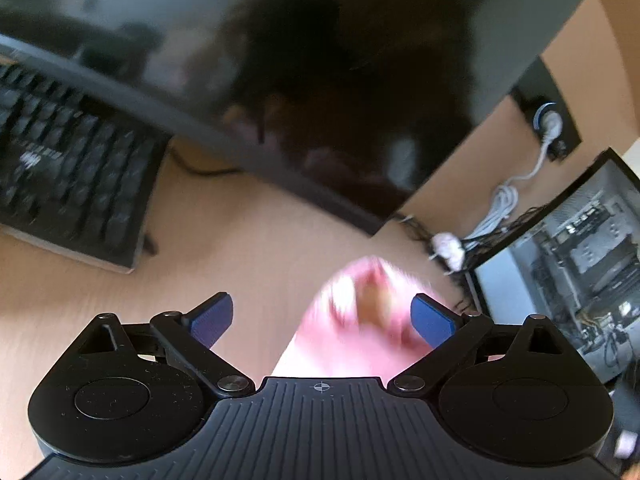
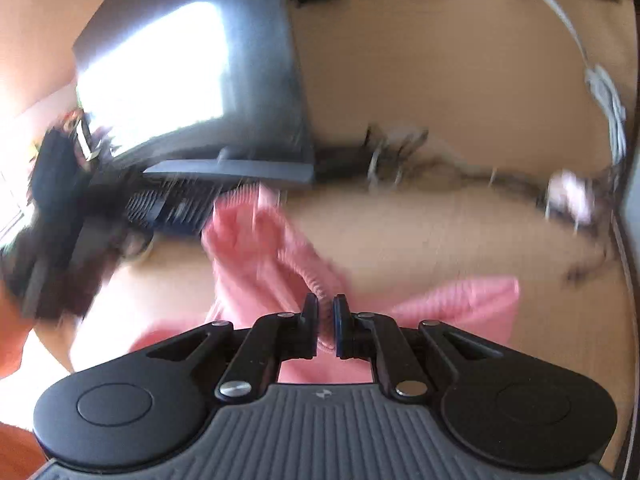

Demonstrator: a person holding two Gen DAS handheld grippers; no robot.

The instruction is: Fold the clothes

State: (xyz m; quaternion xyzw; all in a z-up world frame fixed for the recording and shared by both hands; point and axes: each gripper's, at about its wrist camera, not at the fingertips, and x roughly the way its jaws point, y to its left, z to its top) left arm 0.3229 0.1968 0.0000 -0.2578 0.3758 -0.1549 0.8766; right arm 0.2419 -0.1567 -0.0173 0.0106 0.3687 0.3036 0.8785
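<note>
A pink ribbed garment (image 2: pixel 260 248) lies bunched on the light wooden desk (image 2: pixel 440 240). My right gripper (image 2: pixel 326 312) is shut on a ribbed fold of it, the cloth pinched between the two pads. In the left wrist view the same pink garment (image 1: pixel 352 332) is a blur under and ahead of my left gripper (image 1: pixel 322 304). That gripper stands open, its blue pads (image 1: pixel 212 318) wide apart and not pressing on the cloth. Both views are smeared by motion.
A black keyboard (image 1: pixel 68 172) lies at the left and a dark monitor (image 1: pixel 300 80) leans over the desk behind the garment. An open computer case (image 1: pixel 580 264) and tangled white and black cables (image 1: pixel 500 208) are at the right. A dark blurred shape (image 2: pixel 52 220) fills the right view's left edge.
</note>
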